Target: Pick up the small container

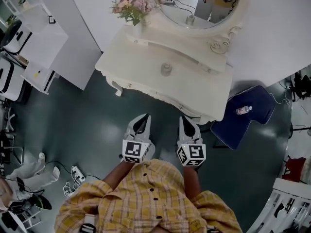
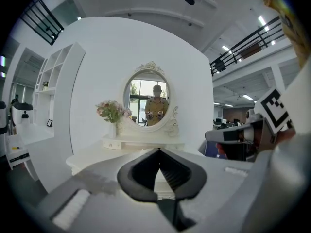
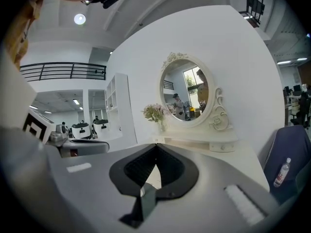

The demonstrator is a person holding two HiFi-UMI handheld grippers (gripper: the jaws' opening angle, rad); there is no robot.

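Note:
The small container (image 1: 166,69), a low greyish pot with a lid, stands alone in the middle of the white dressing table (image 1: 146,76). Both grippers hang over the floor in front of the table's near edge, well short of the container. My left gripper (image 1: 142,118) is shut with nothing in it, its tips meeting (image 2: 159,149). Beside it, my right gripper (image 1: 186,120) is also shut and empty (image 3: 156,144). In both gripper views the jaws hide the container.
A vase of pink flowers (image 1: 133,6) and an oval mirror (image 1: 194,4) stand at the table's back. A blue chair (image 1: 252,123) with a bottle (image 1: 244,110) on it is to the right. White shelving (image 1: 39,42) stands left; a power strip (image 1: 77,174) lies on the floor.

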